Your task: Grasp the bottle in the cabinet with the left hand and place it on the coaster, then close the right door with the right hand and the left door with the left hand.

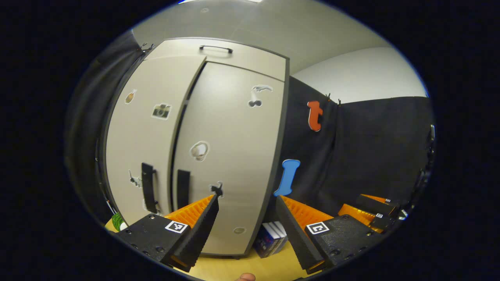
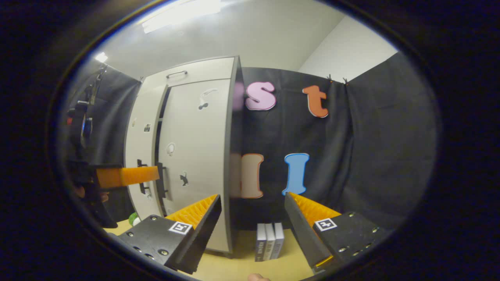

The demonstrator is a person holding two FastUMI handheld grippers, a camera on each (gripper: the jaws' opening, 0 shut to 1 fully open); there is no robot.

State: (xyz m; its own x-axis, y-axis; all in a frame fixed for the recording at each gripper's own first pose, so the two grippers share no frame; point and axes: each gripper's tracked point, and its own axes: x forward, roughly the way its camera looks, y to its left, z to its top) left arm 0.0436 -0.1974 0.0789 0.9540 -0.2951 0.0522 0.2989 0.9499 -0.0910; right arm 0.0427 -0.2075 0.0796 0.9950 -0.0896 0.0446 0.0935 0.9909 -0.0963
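Observation:
The pale cabinet (image 1: 234,50) stands close ahead on the table. Its right door (image 1: 234,156) lies flush with the frame. A dark slit separates it from the left door (image 1: 136,136), which looks slightly ajar. My left gripper (image 1: 248,218) is open and holds nothing, facing the right door's lower part near the two dark handles (image 1: 183,183). A green and white object (image 1: 117,221), apparently the bottle, peeks out at the cabinet's lower left, mostly hidden. My right gripper (image 2: 254,218) is open and empty, off the cabinet's right side. The left gripper (image 2: 125,176) hovers by the handles (image 2: 162,179).
Three upright books (image 2: 269,240) stand on the yellow table (image 2: 234,269) against the cabinet's right side (image 2: 230,156). The black cloth wall (image 2: 371,156) closes off the right. The right gripper (image 1: 375,212) lies low at the right.

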